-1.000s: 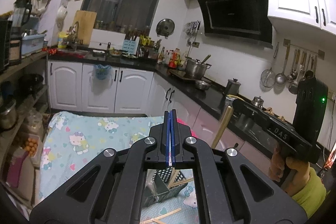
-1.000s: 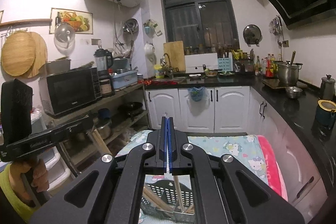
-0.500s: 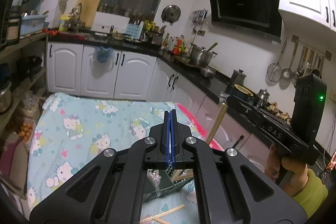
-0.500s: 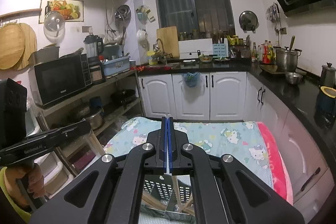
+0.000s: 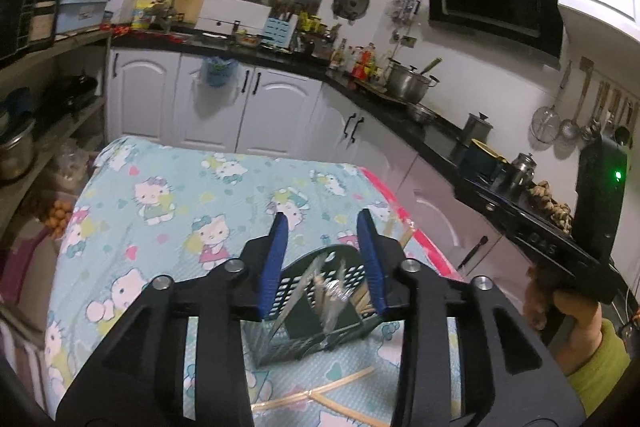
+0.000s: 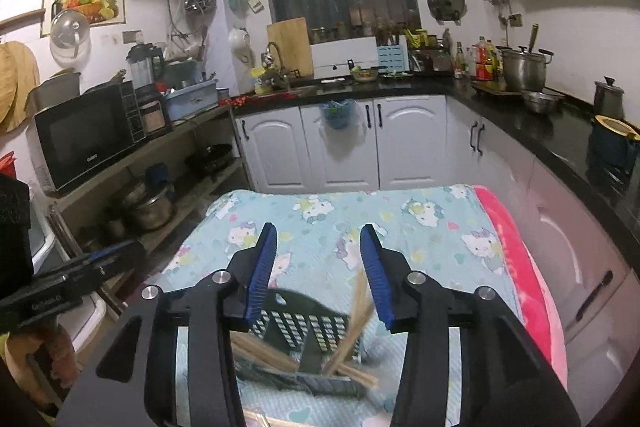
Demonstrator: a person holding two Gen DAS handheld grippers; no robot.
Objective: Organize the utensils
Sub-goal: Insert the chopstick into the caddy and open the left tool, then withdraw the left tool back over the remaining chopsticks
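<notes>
Looking along my left gripper, I see its ribbed blue pads parting, jaws opening with nothing pinched between them. Directly below sits the dark green plastic caddy, its walls pierced in a grid of square holes, with thin metal utensils and pale wooden chopsticks leaning inside. Two more loose chopsticks lie crossed on the cloth in front of it. My right gripper is likewise opening and empty; through its jaws the same caddy shows bamboo sticks slanting out, blurred. Under everything lies a soft turquoise cartoon-cat tablecloth with a pink edge. Beyond stand glossy white arched cabinet doors under a black counter.
</notes>
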